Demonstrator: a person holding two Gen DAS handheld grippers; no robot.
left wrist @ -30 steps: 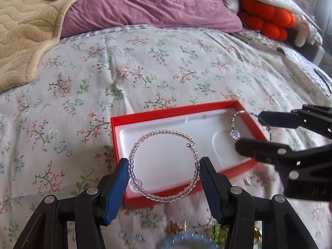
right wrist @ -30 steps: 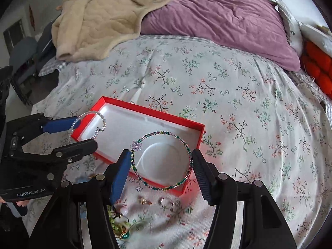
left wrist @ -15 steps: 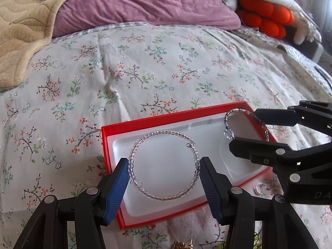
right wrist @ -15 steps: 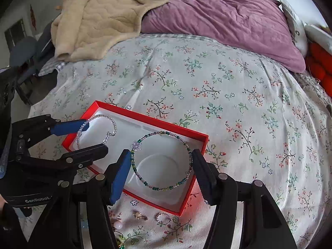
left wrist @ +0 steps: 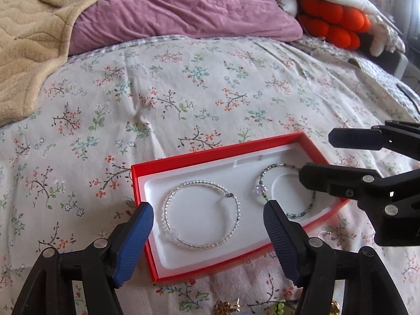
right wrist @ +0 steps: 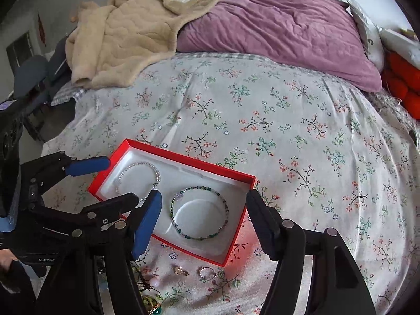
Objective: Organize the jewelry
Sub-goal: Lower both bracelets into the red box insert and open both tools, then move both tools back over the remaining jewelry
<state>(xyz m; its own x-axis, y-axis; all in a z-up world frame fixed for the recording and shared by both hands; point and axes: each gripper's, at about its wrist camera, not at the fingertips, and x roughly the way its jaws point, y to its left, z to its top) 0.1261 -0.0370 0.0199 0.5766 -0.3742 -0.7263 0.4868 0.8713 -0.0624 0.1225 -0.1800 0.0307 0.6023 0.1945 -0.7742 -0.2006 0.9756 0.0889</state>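
Note:
A red jewelry box with a white insert lies on the floral bedspread. A clear beaded bracelet lies in its left half. A green and purple beaded bracelet lies in its right half over the round recess. My left gripper is open and empty, just in front of the clear bracelet. My right gripper is open and empty around the near side of the green bracelet.
Loose small jewelry lies on the bedspread in front of the box: a gold ring, a silver ring, a pink bead and green pieces. A beige blanket and purple pillow lie at the back.
Both grippers opened and let go of their bracelets, which now lie flat in the box. Both grippers pulled back slightly from the box.

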